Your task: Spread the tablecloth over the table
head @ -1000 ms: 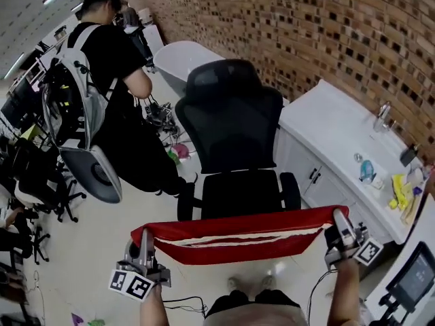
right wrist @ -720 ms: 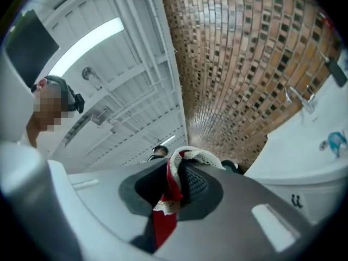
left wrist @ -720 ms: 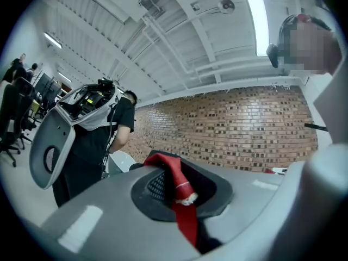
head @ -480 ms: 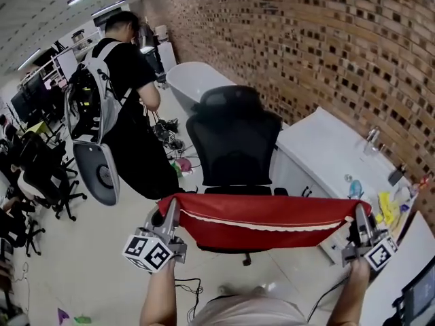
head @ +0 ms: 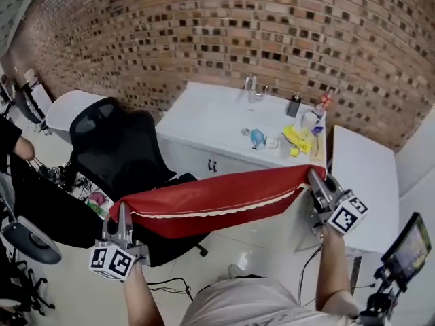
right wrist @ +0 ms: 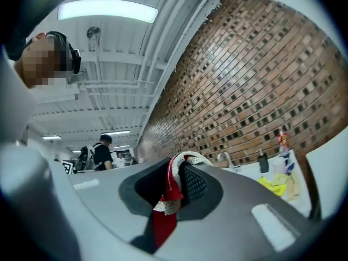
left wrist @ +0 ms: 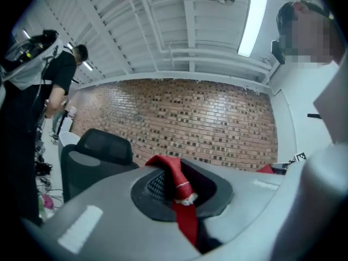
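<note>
Nearest, at the bottom of the head view: two forearms, each hand with its own tongs. At lower left, the left tongs, pressed together on one corner of the red tablecloth, red fabric and white trim squeezed between the pads. At right and higher in the picture, the right tongs, likewise pinching the opposite corner. Between them, the tablecloth held up in the air as a long folded band, stretched nearly tight, with a white lace edge running along it; hanging free above the floor, not lying on any tabletop. Just behind the cloth, at left, a black office chair. Further back, a white tabletop with a tap at its far edge, and a blue thing and some yellow things toward its right end. Beside it, at right, a smaller white table. Farthest, the brick wall.
</note>
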Motion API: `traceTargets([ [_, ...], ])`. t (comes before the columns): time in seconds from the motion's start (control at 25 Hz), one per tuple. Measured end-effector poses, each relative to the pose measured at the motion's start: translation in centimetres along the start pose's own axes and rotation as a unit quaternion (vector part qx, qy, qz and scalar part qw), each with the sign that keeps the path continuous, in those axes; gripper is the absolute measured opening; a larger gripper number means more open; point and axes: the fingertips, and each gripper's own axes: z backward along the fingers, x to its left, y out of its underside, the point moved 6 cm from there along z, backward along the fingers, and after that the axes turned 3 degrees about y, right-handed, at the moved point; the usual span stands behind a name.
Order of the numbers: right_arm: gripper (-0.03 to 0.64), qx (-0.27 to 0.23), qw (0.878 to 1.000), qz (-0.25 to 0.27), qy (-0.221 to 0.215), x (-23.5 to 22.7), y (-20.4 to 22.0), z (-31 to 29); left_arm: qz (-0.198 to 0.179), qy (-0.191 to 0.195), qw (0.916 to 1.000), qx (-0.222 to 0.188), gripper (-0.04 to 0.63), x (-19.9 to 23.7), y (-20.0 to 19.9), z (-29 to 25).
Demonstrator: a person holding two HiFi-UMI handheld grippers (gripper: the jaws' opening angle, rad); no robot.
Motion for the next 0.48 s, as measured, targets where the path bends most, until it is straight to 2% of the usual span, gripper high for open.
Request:
traceTargets([
  [0.12,0.035,-0.010,0.997,0.034,0.075,-0.7,-1.0,5.8,0.000,0.064,0.9977,0.024,0.020,-2.3,1.5,-3.5],
  [0.24,0.035,-0.021,0.988,0.046,0.147,0.0,-1.1,11.9,0.008,0.130,0.9903,0.049,0.020,-4.7,3.0,-6.5],
  [0.48,0.035,-0.012,0.952,0.093,0.292,2.3,-1.0,24.3,-0.004,0.240,0.9669,0.086,0.020,-12.3,5.9,-10.3],
])
